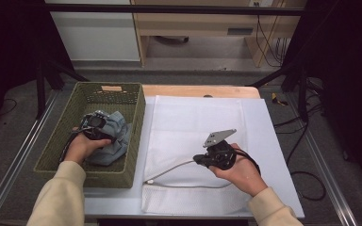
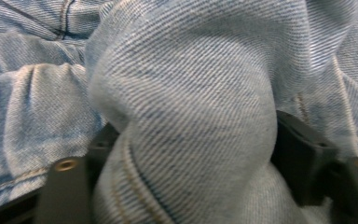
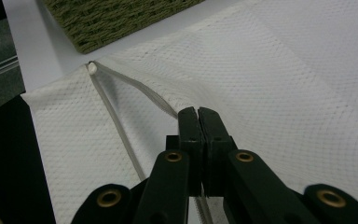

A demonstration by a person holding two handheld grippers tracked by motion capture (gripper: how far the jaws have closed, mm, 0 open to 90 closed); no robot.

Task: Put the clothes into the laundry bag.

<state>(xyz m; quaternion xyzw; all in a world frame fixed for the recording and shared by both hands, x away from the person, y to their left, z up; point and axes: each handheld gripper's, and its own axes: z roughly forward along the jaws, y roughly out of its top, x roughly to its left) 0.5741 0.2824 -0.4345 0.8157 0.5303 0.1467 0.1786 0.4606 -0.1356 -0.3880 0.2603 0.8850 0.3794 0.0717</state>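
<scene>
Left gripper (image 1: 95, 123) clamps jeans (image 2: 182, 93) in the basket (image 1: 56, 146); right gripper (image 3: 198, 114), clenched, pinches the mesh bag's (image 1: 193, 117) zipper edge. Nothing bagged yet.

- Your left gripper (image 1: 94, 125) sits down inside the green woven basket (image 1: 68, 125) at the table's left, on top of the crumpled blue denim (image 1: 115, 136).
- Your right gripper (image 1: 212, 157) rests on the white mesh bag (image 1: 188, 122) spread across the table's middle, its grey plate tilted up.
- The bag's zipper edge (image 1: 169, 172) lifts towards that gripper.
</scene>
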